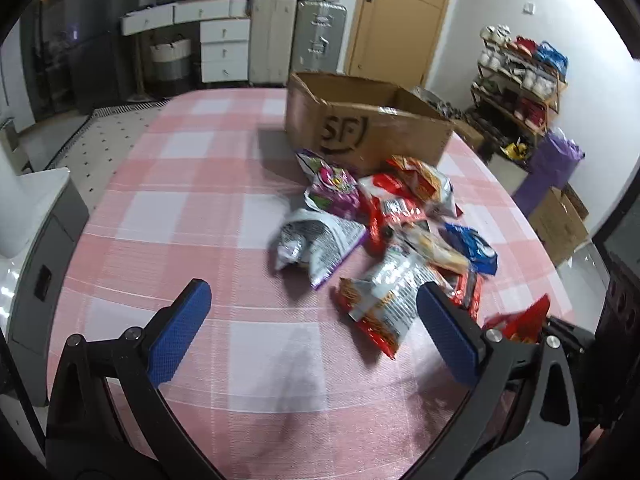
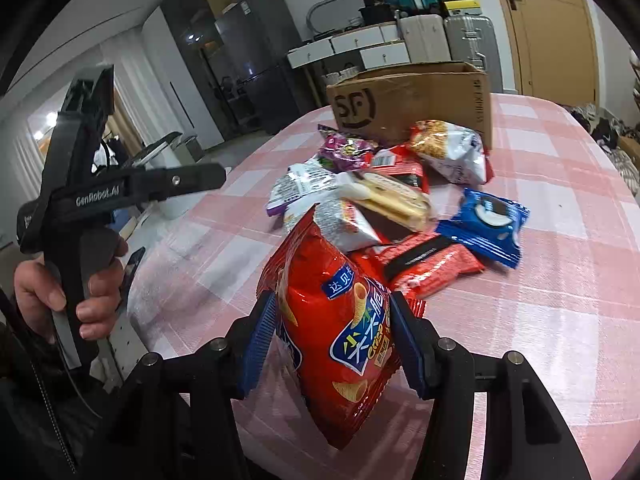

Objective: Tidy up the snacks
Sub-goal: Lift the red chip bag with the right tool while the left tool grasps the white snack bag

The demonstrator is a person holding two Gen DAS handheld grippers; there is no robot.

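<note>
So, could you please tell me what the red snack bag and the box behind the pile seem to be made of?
Red snack bag: glossy plastic film, apparently, given its sheen and crinkles. Box: brown corrugated cardboard, matte, with creased flaps and a printed logo.

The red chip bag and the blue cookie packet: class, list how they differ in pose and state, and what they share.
The red chip bag is upright, off the table, clamped in the right tongs; the blue cookie packet lies flat on the checked tablecloth, untouched. The chip bag looks larger in this view. Both are sealed snacks outside the cardboard box.
</note>
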